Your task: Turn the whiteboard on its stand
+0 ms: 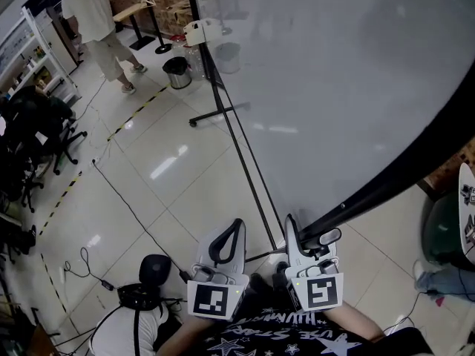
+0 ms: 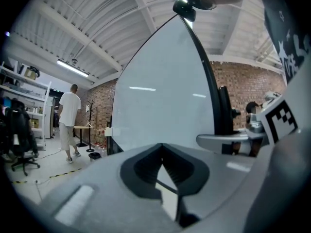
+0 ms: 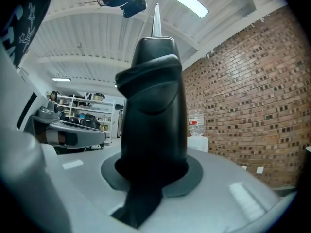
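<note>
Right gripper (image 1: 310,242), head view: its jaws are clamped on the black frame (image 1: 401,176) of the whiteboard (image 1: 334,87), at the lower edge nearest the person. The board fills the upper right of the view, tilted on its stand (image 1: 223,111), whose thin legs rest on the tiled floor (image 1: 171,191). The left gripper (image 1: 227,245) is just beside the right one with its jaws together and nothing between them, and it is clear of the board.

Left gripper view: the left gripper (image 2: 163,171) has its tips meeting, leaving only a small empty gap. The whiteboard (image 2: 160,96) rises beyond, its dark frame (image 2: 206,81) curving up the right side. A person (image 2: 70,120) stands far off at the left.

Right gripper view: the right gripper (image 3: 153,171) grips the frame (image 3: 153,106), which fills the space between the jaws. A brick wall (image 3: 243,106) lies behind.

Handling, as a judgement: the board is large, stiff and probably fairly heavy, with a smooth, slippery face. The frame edge is the sound place to hold. A grip far from the pivot gives leverage, and a slow turn limits swing or tipping of the stand.
</note>
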Tool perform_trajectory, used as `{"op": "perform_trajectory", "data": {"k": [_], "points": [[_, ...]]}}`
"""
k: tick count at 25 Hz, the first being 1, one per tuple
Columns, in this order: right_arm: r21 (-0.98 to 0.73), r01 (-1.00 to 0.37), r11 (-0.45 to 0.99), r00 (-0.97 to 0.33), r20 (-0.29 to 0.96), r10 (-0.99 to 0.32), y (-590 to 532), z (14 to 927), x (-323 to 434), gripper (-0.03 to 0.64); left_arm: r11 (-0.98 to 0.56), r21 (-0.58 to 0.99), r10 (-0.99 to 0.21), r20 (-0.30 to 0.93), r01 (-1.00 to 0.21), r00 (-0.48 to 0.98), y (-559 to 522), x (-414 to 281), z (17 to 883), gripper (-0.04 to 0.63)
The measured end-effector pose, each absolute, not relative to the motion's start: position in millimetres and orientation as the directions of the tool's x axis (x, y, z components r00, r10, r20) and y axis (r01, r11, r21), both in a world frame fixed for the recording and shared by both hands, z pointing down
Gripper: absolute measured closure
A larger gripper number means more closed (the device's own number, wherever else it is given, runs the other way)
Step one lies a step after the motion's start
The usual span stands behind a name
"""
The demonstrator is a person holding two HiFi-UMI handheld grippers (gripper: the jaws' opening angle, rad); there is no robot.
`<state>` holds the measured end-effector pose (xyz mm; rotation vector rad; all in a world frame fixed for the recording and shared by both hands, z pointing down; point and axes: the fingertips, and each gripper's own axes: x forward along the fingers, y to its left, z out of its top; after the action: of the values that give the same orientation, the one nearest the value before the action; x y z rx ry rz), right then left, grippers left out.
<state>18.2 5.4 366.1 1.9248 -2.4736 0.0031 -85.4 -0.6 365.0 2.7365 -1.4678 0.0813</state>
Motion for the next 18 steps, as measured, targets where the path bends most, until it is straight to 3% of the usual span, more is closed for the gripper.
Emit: {"op": "perform_trajectory", "data": {"k": [18], "points": [[0.007, -0.975, 0.221, -0.221, -0.017, -0.975, 22, 365, 22, 0.525, -0.594, -0.008, -0.804, 0.043, -0.805, 0.593, 19, -72, 363, 0.591]]}}
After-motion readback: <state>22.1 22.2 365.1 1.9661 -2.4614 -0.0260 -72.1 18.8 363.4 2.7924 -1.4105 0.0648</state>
